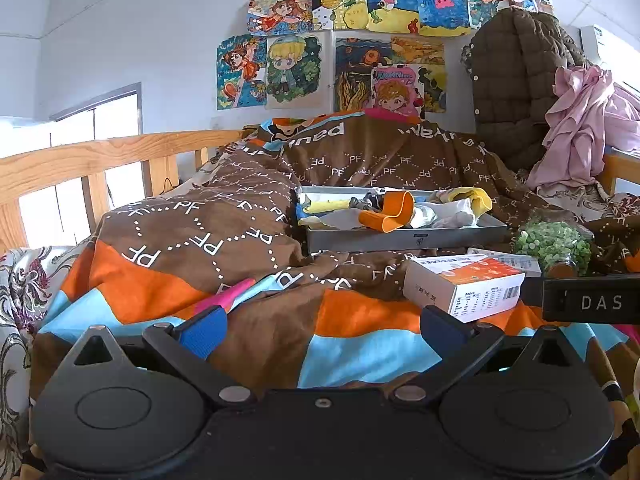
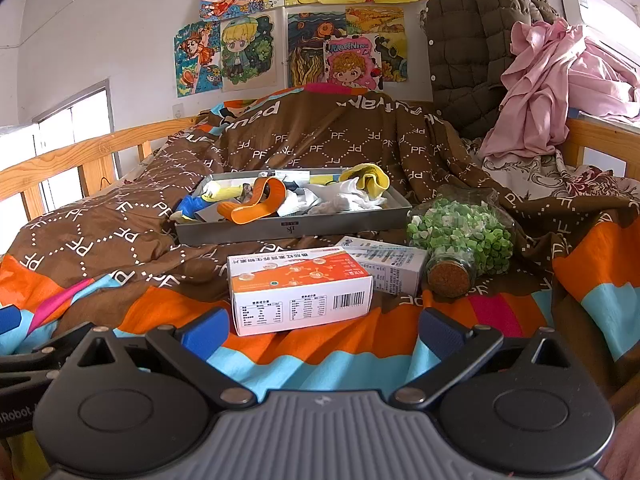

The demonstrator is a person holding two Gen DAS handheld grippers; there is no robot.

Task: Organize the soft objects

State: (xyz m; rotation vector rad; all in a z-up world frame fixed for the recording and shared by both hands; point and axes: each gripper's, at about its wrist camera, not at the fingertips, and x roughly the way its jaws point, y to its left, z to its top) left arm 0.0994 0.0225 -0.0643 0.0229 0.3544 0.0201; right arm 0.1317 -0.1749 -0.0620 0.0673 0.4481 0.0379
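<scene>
Both the left gripper [image 1: 322, 330] and right gripper [image 2: 322, 330] are hovering wide open, empty, over the blanket [image 2: 120, 224]; the tray [image 2: 296, 228] is hiding its tangled soft things (hard to tell apart).

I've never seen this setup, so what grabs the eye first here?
The brown, orange and blue patterned quilt covers the whole bed. On it lies a shallow grey metal tray heaped with socks and an orange curved silicone piece. Colourful cartoon drawings fill the white wall behind.
</scene>
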